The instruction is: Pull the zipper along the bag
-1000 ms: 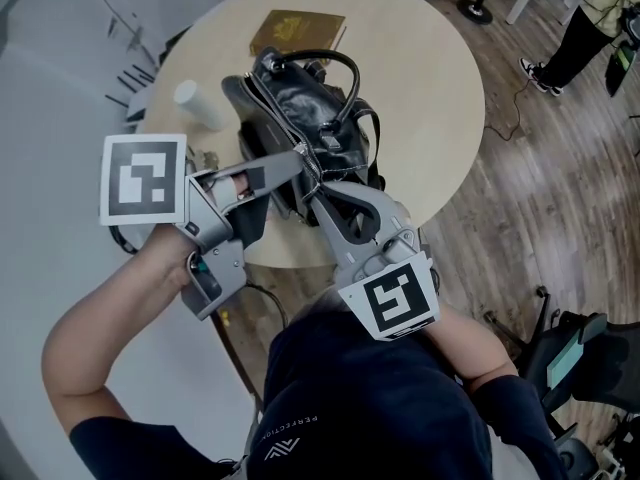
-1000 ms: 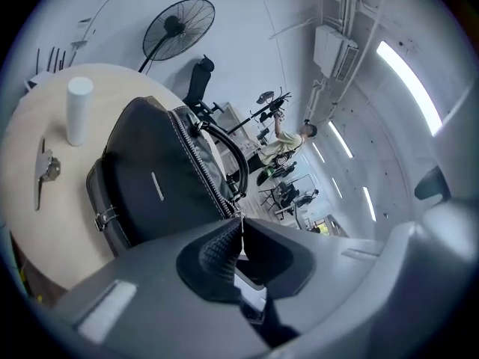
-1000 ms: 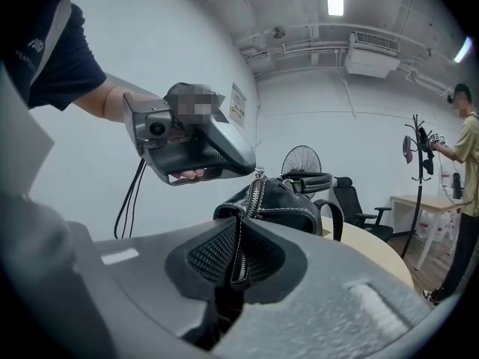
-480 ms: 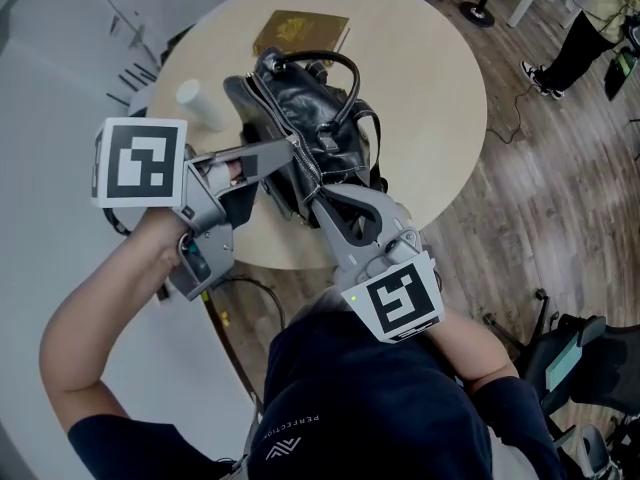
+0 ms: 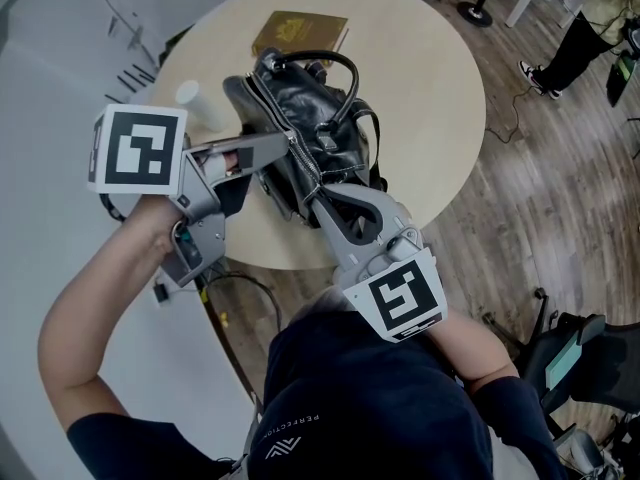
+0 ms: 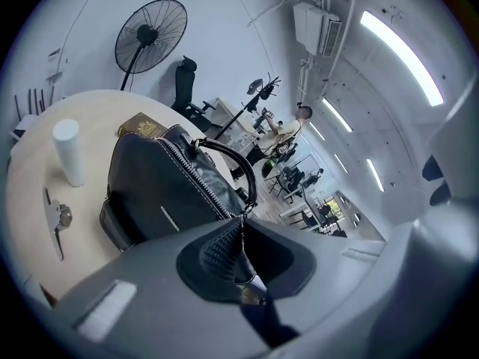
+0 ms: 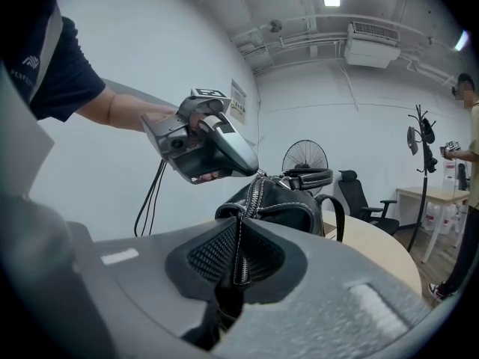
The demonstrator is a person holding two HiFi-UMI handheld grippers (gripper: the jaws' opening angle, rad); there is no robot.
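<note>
- Bag [image 5: 300, 118] – black leather, carry handle [image 5: 330, 63] arched over its top – stands near the middle of the round bench [image 5: 430, 88]. Its zipper [image 5: 283, 128] runs along the top from the far end toward the person.
- Left hand-held gripper [image 5: 288, 146] reaches in from the left. Its jaws are pressed together on the small metal zipper pull [image 6: 251, 290], at the near part of the zipper line.
- Right hand-held gripper [image 5: 312, 200] comes from the bench's near edge. Its jaws are pinched on the bag's near end, with a strip of zipper teeth and white stitching caught between the pads.
- The two gripper tips sit close together, the left just beyond the right – both on the bag's top seam.
- A brown book [image 5: 298, 33] lies beyond the bag, and a white cylinder [image 5: 200, 106] stands upright to its left.
</note>
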